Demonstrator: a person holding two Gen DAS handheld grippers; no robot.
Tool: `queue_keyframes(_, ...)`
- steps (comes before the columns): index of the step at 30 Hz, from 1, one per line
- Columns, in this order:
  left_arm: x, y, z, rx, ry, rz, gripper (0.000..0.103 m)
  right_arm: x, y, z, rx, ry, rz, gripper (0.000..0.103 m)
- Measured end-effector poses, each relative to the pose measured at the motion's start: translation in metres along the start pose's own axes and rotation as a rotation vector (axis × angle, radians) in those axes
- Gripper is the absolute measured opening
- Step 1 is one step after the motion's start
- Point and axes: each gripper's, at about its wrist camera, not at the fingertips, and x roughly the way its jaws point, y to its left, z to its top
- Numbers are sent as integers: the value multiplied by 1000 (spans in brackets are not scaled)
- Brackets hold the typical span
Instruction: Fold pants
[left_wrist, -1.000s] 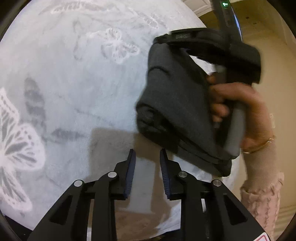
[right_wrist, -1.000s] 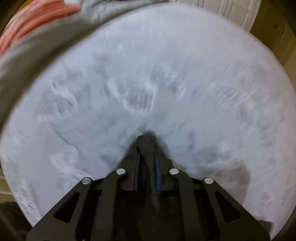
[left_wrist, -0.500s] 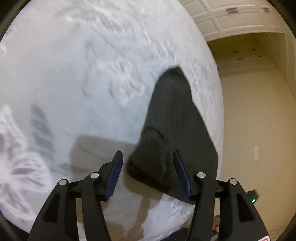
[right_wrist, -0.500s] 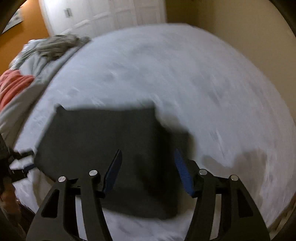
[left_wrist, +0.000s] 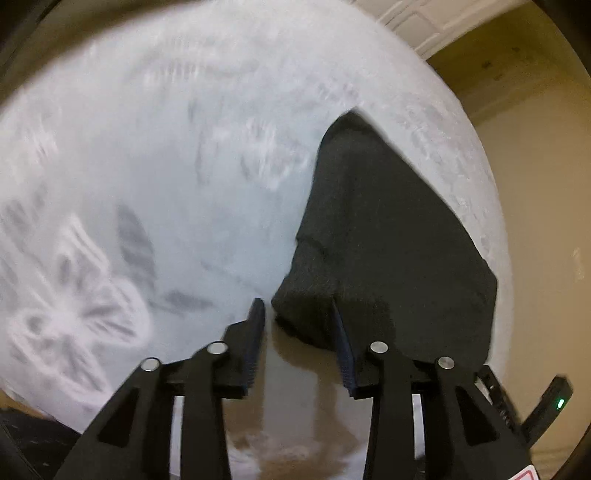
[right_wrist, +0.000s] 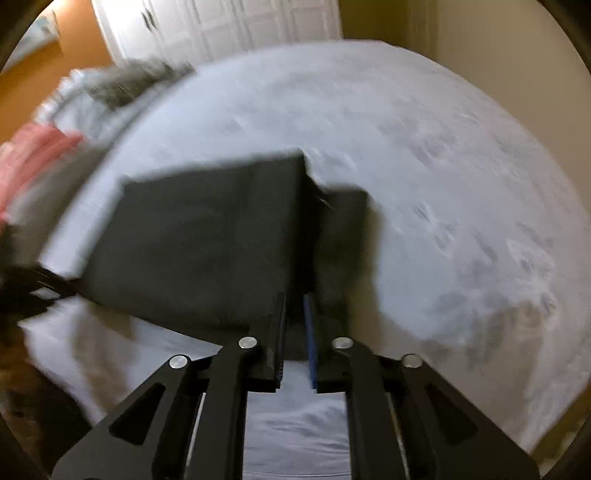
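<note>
Two grippers are backing off a white butterfly-print bedspread (left_wrist: 155, 192) where dark folded pants (right_wrist: 207, 240) are now lying flat near its edge, a second ago still carried aloft by the right gripper (right_wrist: 295, 325). It is narrowing, empty, fingers nearly together; the left gripper (left_wrist: 297, 325) is hanging apart beside the bundle's corner. The folding is looking finished.

1. A white bedspread (left_wrist: 192, 206) with a blurred butterfly pattern (left_wrist: 70, 321) covered the bed.
2. A pink-red cloth (right_wrist: 33, 155) lay heaped at the bed's far left edge.
3. A grey garment (right_wrist: 133, 83) sat crumpled beyond it.
4. White panelled doors (right_wrist: 221, 26) stood behind the bed.
5. A beige wall (left_wrist: 546, 206) rose beside the bed.
</note>
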Motion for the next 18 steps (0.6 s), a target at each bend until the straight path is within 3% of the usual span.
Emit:
queue_keyframes(1,-13,-4,-1,27,-56,18,48,-1,-7,3,43,-12,39,18)
queue_keyframes(2,-28,-6,-3,51,-122,22,62,-2,-11,9,82,-21,69,32)
queue_keyframes(3,-33,-10,0,70,-169,25,67,-1,-13,14,100,-33,78,40)
queue_keyframes(4,-40,-15,-1,97,-220,37,67,-1,-13,21,106,-52,91,46)
queue_keyframes(6,-42,-31,1,156,-290,96,68,1,-11,29,118,-58,104,46)
queue_keyframes(10,-32,-56,-4,261,-342,177,69,-19,-11,40,141,-163,110,47)
queue_keyframes(13,-11,-81,-2,349,-318,176,69,-6,0,43,92,-107,129,66)
queue_keyframes(15,3,-95,-5,406,-295,174,75,30,11,39,38,17,144,67)
queue_keyframes(16,12,-98,-8,421,-285,172,76,42,13,35,32,51,129,63)
queue_keyframes(17,18,-102,-9,429,-270,166,76,59,16,29,18,87,123,43)
queue_keyframes(18,22,-105,-9,428,-260,156,76,60,20,28,7,79,106,40)
